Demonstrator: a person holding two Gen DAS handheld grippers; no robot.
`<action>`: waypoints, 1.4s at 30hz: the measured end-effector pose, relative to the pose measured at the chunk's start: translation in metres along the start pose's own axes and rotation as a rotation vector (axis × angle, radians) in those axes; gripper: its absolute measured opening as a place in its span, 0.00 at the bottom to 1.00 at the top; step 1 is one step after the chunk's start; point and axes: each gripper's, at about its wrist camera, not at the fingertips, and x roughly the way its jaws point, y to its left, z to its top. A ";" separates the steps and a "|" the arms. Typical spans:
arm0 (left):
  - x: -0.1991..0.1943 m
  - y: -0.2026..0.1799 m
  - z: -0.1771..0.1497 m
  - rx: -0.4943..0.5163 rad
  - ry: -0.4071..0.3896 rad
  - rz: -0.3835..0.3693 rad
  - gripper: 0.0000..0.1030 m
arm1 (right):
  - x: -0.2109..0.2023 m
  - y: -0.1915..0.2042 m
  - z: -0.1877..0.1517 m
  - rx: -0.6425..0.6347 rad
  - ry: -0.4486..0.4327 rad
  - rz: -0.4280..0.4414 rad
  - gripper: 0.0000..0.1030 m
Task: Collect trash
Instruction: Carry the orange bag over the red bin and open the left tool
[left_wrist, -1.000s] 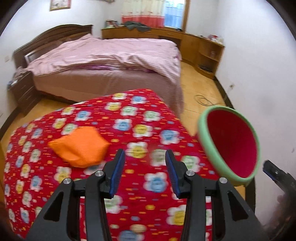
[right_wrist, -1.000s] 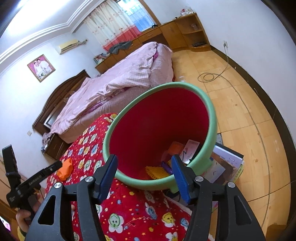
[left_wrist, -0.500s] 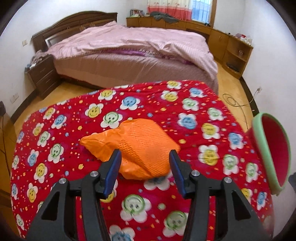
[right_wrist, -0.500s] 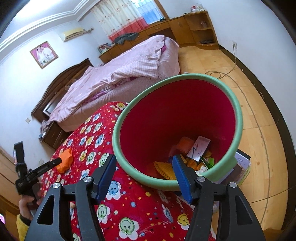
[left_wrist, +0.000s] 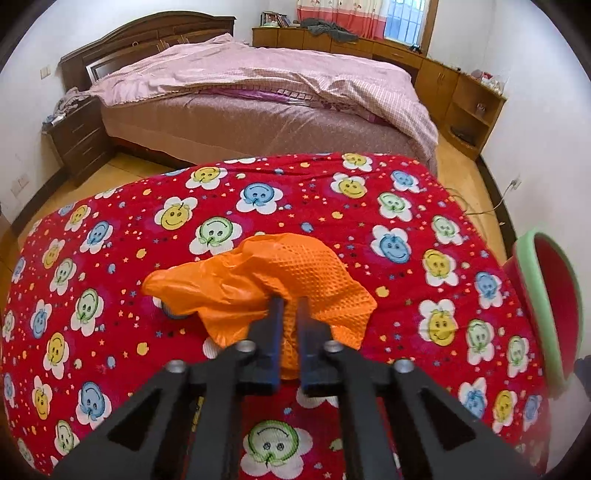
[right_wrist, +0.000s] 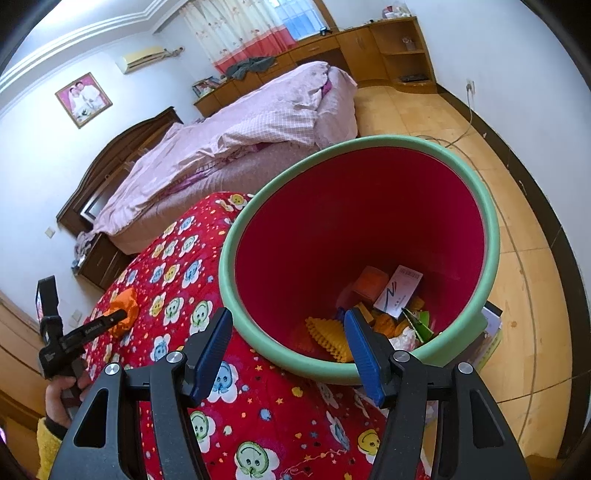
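Note:
A crumpled orange glove (left_wrist: 266, 280) lies on the red flower-print blanket (left_wrist: 110, 229). My left gripper (left_wrist: 289, 310) is shut on the glove's near edge. In the right wrist view the left gripper (right_wrist: 122, 315) pinches the same orange glove (right_wrist: 125, 301). My right gripper (right_wrist: 288, 332) is open and empty, right in front of the rim of a green bin with a red inside (right_wrist: 369, 236). The bin holds several pieces of trash: yellow and orange bits and a white card (right_wrist: 399, 291). The bin's rim also shows at the right edge of the left wrist view (left_wrist: 546, 302).
A large bed with a pink cover (left_wrist: 258, 88) stands beyond the blanket. Wooden cabinets and shelves (left_wrist: 465, 99) line the far wall. A cable (right_wrist: 476, 147) lies on the wooden floor to the right. Books (right_wrist: 491, 332) lie beside the bin.
My left gripper has moved onto the orange glove and closed on it. The right gripper has stayed open at the bin, shifting slightly.

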 end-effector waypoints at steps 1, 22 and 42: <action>-0.004 0.002 0.000 -0.011 -0.005 -0.015 0.03 | -0.001 0.000 0.000 0.000 -0.002 0.002 0.63; -0.130 -0.025 -0.023 -0.053 -0.187 -0.163 0.03 | -0.041 0.007 -0.010 -0.021 -0.050 0.035 0.63; -0.129 -0.190 -0.044 0.192 -0.165 -0.309 0.03 | -0.078 -0.052 -0.012 0.034 -0.108 -0.036 0.63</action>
